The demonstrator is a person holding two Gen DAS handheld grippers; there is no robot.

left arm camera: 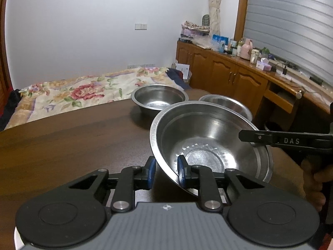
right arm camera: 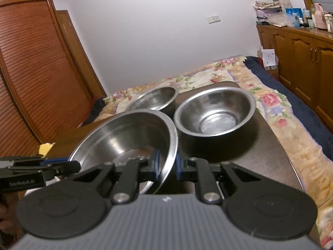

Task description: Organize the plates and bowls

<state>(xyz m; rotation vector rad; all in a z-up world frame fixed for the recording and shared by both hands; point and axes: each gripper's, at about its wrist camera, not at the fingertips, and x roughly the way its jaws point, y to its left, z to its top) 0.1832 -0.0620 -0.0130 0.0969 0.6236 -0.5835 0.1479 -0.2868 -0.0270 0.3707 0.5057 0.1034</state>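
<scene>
Both grippers, left gripper (left arm camera: 166,169) and right gripper (right arm camera: 167,166), clamp opposite rims of the big steel bowl (left arm camera: 208,143), tilted above the table (left arm camera: 72,145); next: carry level, nest with the two bowls behind.

Dark wooden table (left arm camera: 62,145) under the fingers; beyond them, bed with floral quilt (left arm camera: 83,89); right of the fingers, wooden cabinets (left arm camera: 224,70) topped with bottles and boxes; far left, slatted wardrobe door (right arm camera: 31,73)

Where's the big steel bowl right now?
The big steel bowl is tilted above the brown table, gripped by both grippers, nearer than two smaller bowls.
</scene>
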